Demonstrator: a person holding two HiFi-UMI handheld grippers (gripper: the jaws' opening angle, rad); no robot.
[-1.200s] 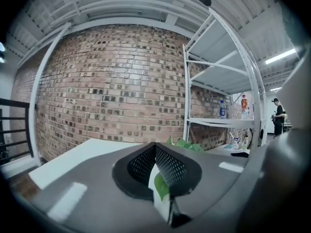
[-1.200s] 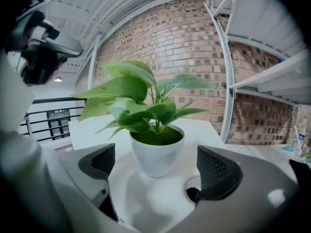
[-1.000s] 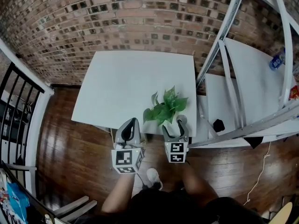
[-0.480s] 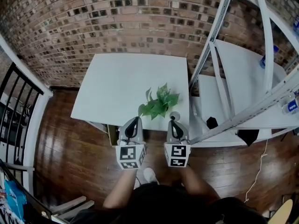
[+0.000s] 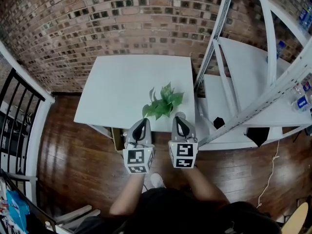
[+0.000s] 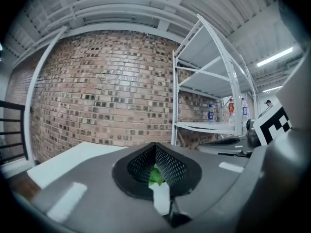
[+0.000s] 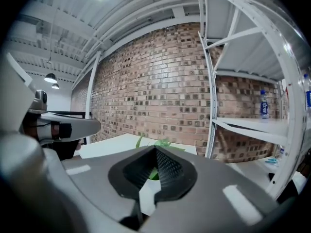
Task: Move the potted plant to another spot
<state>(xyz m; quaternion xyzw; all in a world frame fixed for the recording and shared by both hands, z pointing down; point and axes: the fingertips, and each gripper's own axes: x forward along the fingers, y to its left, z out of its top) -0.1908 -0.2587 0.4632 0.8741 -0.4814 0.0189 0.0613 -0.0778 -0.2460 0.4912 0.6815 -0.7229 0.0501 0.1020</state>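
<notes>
1. Leaves of the potted plant [image 5: 163, 103] are seen on the white table [image 5: 117, 77], near its front right corner.
2. The right gripper [image 5: 179, 121], spread beside the plant a second ago, is now drawn back, with its jaws pressed together on nothing.
3. The left gripper [image 5: 142, 125] is held alongside, its jaws likewise closed and empty.

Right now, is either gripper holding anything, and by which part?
Nothing is held. The left gripper and the right gripper both have their jaws shut with nothing between them. The plant stands on the table ahead of them.
</notes>
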